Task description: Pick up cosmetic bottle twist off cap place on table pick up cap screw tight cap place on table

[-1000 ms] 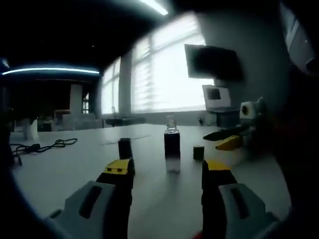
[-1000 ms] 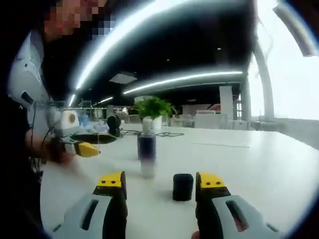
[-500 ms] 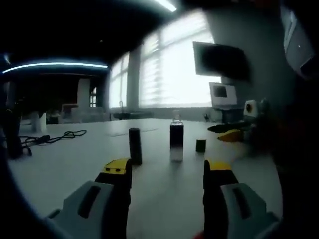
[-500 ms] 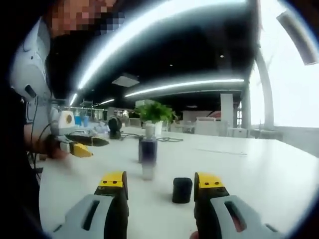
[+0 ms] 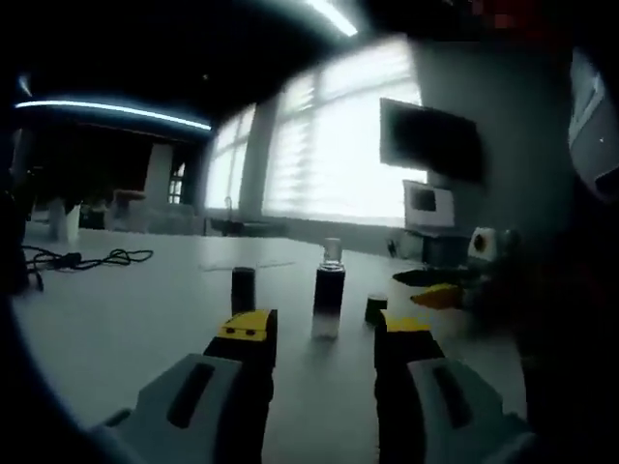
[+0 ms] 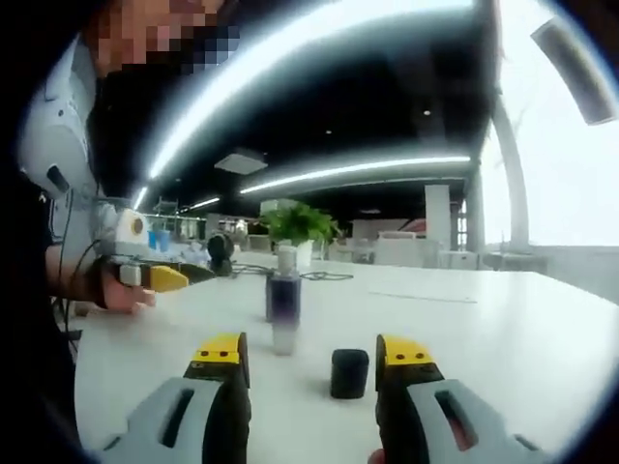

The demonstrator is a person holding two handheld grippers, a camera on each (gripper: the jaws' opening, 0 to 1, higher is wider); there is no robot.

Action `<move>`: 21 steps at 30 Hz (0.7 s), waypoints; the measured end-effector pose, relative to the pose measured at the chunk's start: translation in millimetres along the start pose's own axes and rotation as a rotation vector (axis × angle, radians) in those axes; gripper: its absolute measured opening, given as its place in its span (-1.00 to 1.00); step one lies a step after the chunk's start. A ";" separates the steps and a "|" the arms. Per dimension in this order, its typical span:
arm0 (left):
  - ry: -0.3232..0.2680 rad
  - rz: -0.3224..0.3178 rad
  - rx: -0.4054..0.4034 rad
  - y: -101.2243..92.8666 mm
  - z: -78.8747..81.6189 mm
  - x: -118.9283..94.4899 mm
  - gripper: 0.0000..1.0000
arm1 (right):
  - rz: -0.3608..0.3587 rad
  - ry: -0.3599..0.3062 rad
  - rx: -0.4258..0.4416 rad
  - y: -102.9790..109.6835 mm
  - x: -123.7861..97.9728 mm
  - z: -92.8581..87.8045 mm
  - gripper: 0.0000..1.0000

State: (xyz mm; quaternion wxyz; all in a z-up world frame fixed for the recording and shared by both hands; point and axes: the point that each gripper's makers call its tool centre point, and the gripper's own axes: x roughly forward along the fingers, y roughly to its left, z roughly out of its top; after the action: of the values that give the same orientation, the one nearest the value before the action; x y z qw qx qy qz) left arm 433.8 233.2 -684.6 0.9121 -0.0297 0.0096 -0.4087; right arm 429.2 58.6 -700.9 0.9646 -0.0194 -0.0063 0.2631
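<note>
The cosmetic bottle (image 5: 328, 302) stands upright on the white table (image 5: 116, 319), dark above, pale at the base, with its clear neck bare. Its black cap (image 5: 375, 309) rests on the table just to the right of it. My left gripper (image 5: 324, 333) is open, short of the bottle, which shows between the jaws. In the right gripper view the bottle (image 6: 283, 302) stands ahead to the left, and the cap (image 6: 349, 373) sits just ahead, in line with the gap of my open right gripper (image 6: 314, 353). The left gripper (image 6: 162, 278) hovers at the left in a hand.
A second dark cylinder (image 5: 243, 288) stands left of the bottle. A black cable (image 5: 82, 258) lies at the far left. The right gripper (image 5: 440, 292) reaches in from the right. A potted plant (image 6: 300, 220) stands behind the bottle. A dark screen (image 5: 430, 143) hangs by bright windows.
The left gripper view has swung so that the bottle sits more centred between its jaws, which look slightly narrower. The right gripper view has barely shifted.
</note>
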 end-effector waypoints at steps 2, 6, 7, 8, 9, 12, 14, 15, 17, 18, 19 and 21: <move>0.000 0.005 0.018 1.0 -1.1 4.5 -0.43 | -0.005 -0.004 0.003 -1.1 -0.2 0.7 -0.08; 0.010 -0.016 0.032 -0.8 -3.5 18.7 -0.44 | -0.009 -0.006 0.005 -2.3 -0.4 1.0 -0.08; 0.026 -0.017 0.042 -0.6 -6.5 22.6 -0.44 | -0.010 -0.005 0.004 -2.4 -0.3 0.8 -0.08; 0.030 -0.015 0.057 -0.1 -8.0 25.7 -0.44 | -0.010 -0.005 0.004 -2.4 -0.1 0.7 -0.08; 0.030 -0.015 0.062 -0.6 -8.7 25.8 -0.44 | -0.020 -0.002 -0.005 -3.3 0.2 -0.1 -0.09; 0.032 -0.030 0.051 -0.3 -8.0 29.8 -0.44 | -0.022 -0.002 -0.020 -2.2 0.0 0.2 -0.10; 0.039 -0.040 0.039 0.0 -9.8 36.0 -0.43 | -0.026 -0.012 -0.010 -4.4 -0.8 1.8 -0.10; 0.039 -0.043 0.027 0.4 -10.8 39.0 -0.43 | -0.030 -0.012 -0.006 -5.6 -0.9 1.9 -0.10; 0.038 -0.045 0.006 1.4 -11.7 46.1 -0.42 | -0.032 -0.021 0.007 -6.8 -1.6 3.4 -0.10; 0.036 -0.045 0.002 1.8 -11.8 49.6 -0.41 | -0.032 -0.021 0.009 -6.8 -1.5 3.4 -0.10; 0.029 -0.046 -0.003 2.0 -10.8 53.1 -0.41 | -0.033 -0.021 0.008 -7.0 -1.5 3.4 -0.10; 0.023 -0.054 -0.011 1.0 -9.5 60.4 -0.40 | -0.027 -0.022 0.007 -5.7 -1.6 3.7 -0.09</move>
State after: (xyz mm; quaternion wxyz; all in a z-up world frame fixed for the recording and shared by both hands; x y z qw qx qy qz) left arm 474.3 188.4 -693.7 0.9004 -0.0302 0.0214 -0.4335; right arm 430.5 52.9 -696.9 0.9680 -0.0130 -0.0163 0.2501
